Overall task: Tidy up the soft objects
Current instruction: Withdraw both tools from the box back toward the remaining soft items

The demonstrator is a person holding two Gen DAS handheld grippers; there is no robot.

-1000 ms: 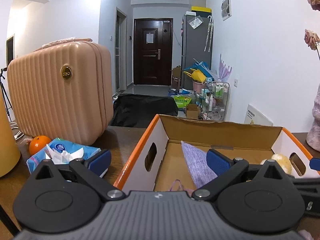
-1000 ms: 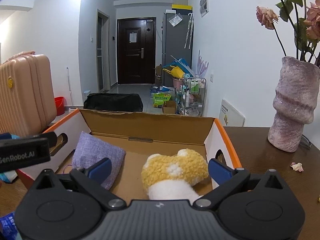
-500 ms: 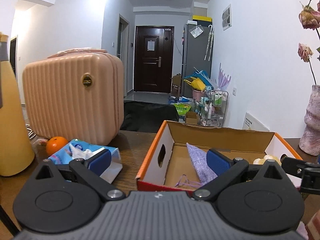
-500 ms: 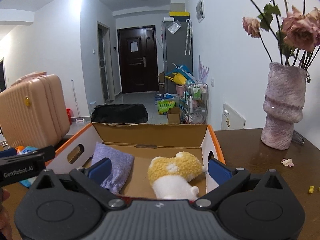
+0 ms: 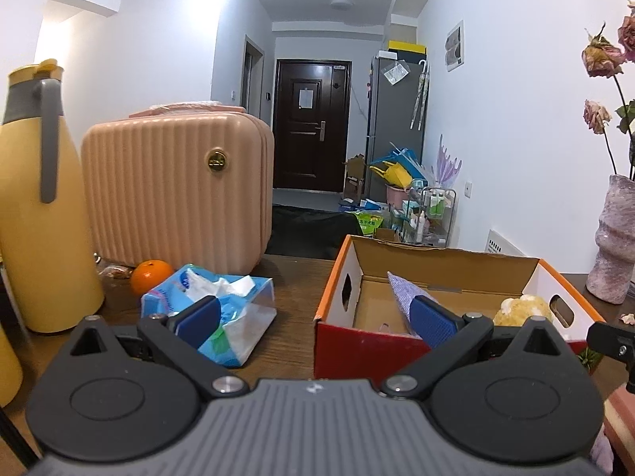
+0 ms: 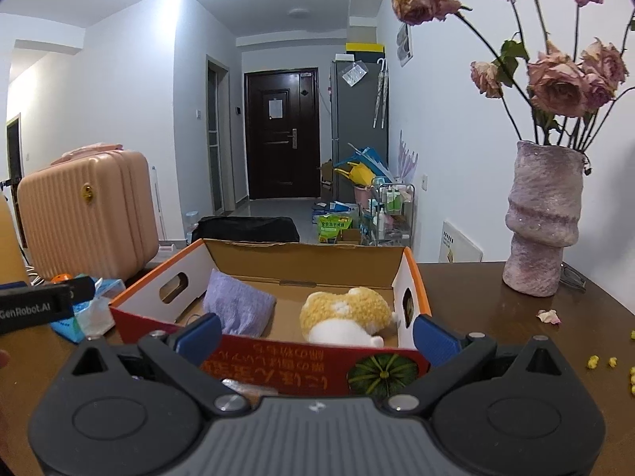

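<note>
Both tongs are spread wide and empty right now. The purple pouch (image 6: pixel 238 306) and the yellow plush (image 6: pixel 345 313) already sit in the box (image 6: pixel 420 289) — what's left looks like the tissue pack (image 5: pixel 210 309) on the table (image 5: pixel 293 277), left of the box. My left tongs (image 5: pixel 313 317) are nearer, pack just ahead-left, its long side running roughly left-right.

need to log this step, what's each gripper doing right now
left gripper: open, holding nothing.
right gripper: open, holding nothing.
</note>
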